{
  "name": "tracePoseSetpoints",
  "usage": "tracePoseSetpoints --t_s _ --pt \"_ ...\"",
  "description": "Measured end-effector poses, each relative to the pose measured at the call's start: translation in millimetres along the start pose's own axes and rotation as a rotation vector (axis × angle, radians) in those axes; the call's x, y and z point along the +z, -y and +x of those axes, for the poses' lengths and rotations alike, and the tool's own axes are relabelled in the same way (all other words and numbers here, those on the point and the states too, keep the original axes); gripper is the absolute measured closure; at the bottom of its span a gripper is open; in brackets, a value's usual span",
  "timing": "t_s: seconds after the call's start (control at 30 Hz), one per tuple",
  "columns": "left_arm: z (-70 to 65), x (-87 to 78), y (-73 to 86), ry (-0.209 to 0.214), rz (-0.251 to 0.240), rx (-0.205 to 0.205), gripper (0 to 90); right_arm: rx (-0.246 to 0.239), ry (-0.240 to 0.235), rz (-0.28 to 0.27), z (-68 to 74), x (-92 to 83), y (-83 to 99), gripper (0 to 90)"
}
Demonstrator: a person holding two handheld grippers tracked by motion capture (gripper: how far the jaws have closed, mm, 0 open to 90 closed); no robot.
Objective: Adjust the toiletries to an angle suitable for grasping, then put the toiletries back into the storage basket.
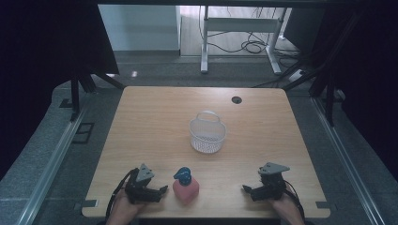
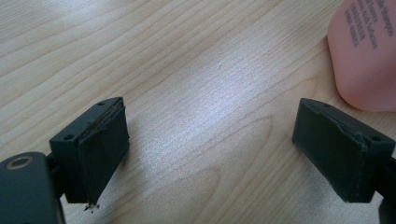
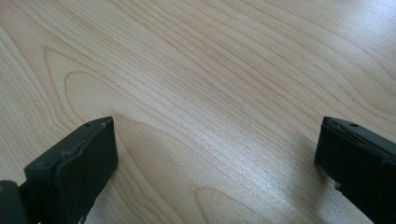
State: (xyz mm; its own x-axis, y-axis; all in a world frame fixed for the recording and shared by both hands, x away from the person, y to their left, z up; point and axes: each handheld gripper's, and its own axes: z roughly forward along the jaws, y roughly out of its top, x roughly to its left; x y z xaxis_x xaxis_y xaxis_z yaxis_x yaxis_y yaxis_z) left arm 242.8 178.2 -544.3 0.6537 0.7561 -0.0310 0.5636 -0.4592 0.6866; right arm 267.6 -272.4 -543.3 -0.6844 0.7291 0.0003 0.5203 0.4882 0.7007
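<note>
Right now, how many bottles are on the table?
1. The pink bottle with a blue cap stands near the front edge of the table, beside the left gripper. None seems hidden.

You're at a light wooden table (image 1: 155, 122) on grey carpet (image 1: 42, 154); beyond it stands a white desk frame (image 1: 241, 28) with tangled cables (image 1: 253, 46), dark curtains either side.

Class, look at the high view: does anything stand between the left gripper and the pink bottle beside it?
Nothing visible does. The left gripper, jaws open, sits just left of the pink bottle, with bare table between them.
</note>
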Motion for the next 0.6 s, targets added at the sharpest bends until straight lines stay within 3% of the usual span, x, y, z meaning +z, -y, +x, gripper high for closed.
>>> tracePoseSetpoints --t_s 0.6 --pt "-0.2 0.2 0.0 0.001 -0.003 -0.003 10.4 0.007 -0.001 0.004 0.0 -1.8 0.4 0.0"
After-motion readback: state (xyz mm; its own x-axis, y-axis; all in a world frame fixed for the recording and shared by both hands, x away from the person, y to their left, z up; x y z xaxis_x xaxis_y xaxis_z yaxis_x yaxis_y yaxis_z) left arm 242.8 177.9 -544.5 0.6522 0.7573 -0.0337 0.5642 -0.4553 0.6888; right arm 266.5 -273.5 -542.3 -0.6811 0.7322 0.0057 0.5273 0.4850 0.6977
